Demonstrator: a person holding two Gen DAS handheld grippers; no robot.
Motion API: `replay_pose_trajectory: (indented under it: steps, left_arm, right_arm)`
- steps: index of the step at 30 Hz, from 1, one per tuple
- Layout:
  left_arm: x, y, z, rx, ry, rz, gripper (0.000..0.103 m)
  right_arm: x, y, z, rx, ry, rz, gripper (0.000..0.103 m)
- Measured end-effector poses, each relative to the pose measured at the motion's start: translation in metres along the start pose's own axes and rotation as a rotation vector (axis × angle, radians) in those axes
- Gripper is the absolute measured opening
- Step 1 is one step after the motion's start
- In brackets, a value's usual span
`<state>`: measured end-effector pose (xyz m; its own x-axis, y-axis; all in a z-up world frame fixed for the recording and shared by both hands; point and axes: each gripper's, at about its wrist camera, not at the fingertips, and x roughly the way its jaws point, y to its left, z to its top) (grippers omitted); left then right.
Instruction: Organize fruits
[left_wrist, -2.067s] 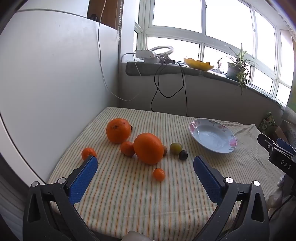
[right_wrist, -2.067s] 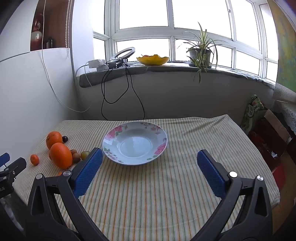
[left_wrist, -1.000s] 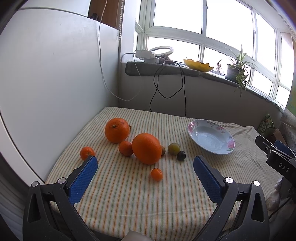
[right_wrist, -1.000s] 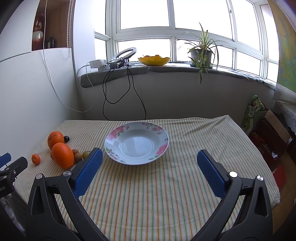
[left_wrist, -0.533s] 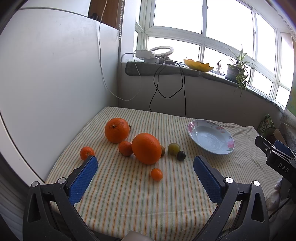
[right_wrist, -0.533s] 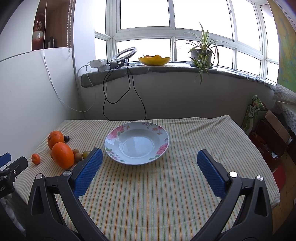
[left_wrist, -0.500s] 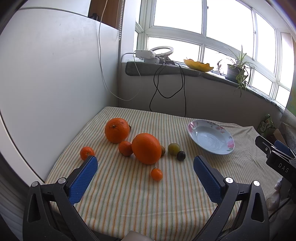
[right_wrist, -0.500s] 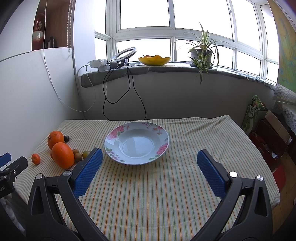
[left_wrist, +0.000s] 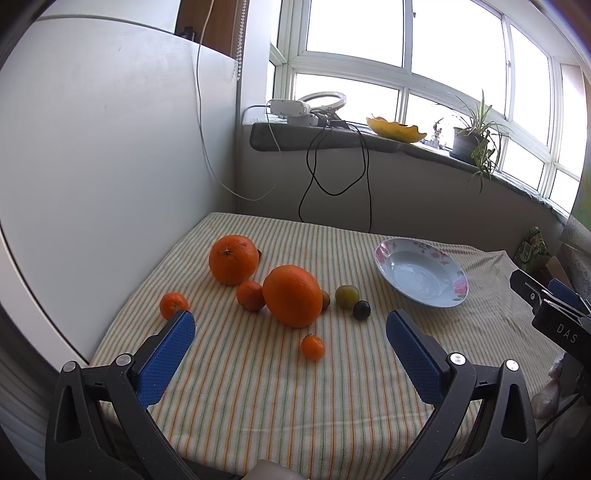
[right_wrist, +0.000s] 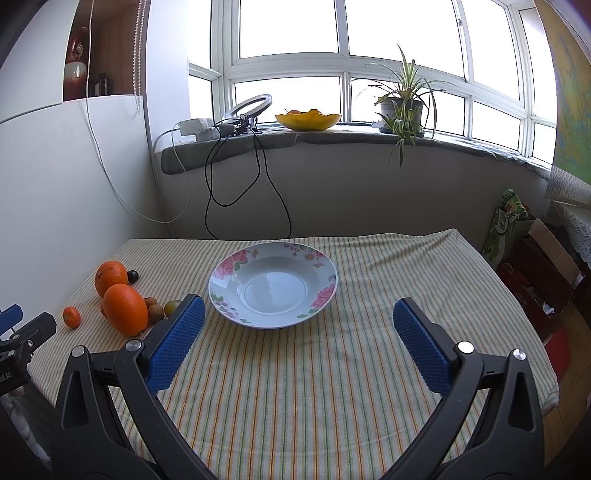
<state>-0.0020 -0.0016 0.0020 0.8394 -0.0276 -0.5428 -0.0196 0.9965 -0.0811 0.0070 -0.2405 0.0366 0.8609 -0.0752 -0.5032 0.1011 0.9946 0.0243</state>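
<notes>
Left wrist view first: the left gripper hangs over the near edge of the striped tablecloth, blue pads spread wide with nothing between them. Closest fruit is a tiny orange mandarin, sitting alone. Off to the left, just beyond the left pad, there's another small mandarin. Behind those is the main bunch: a big oval orange with a mid-size tangerine tucked against its left side, and a small brownish fruit mostly hidden behind its right side, so I can't say what it is. Just right of that sit a round yellow-green fruit and a dark round plum-like fruit, side by side. Further back is a second big round orange, with something dark poking out behind it, barely visible.

Over on the right, well apart from the fruit, is the shallow white plate with pink flowers on the rim, and it's got nothing in it. The right gripper is also wide open and holding nothing, hovering just in front of that plate. Its left pad cuts off part of the yellow-green fruit in the right wrist view.

Far back, black cables dangle from the grey windowsill, which carries a yellow bowl and a potted plant.
</notes>
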Motion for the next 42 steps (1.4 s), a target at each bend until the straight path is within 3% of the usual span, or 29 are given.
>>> replay_pose_trajectory:
  steps: [30,36,40,42]
  left_arm:
    - [0.019,0.011,-0.006,-0.040,0.045,-0.004,0.103]
    - [0.028,0.022,-0.009,-0.075,0.078,-0.028,0.103]
    - [0.034,0.025,-0.012,-0.097,0.103,-0.061,0.102]
    - [0.039,0.028,-0.013,-0.118,0.114,-0.081,0.096]
  right_arm:
    - [0.019,0.010,-0.006,-0.042,0.045,0.016,0.103]
    - [0.031,0.021,-0.006,-0.072,0.076,0.086,0.103]
    - [0.040,0.031,-0.005,-0.090,0.102,0.180,0.103]
    - [0.044,0.037,-0.003,-0.100,0.111,0.232,0.103]
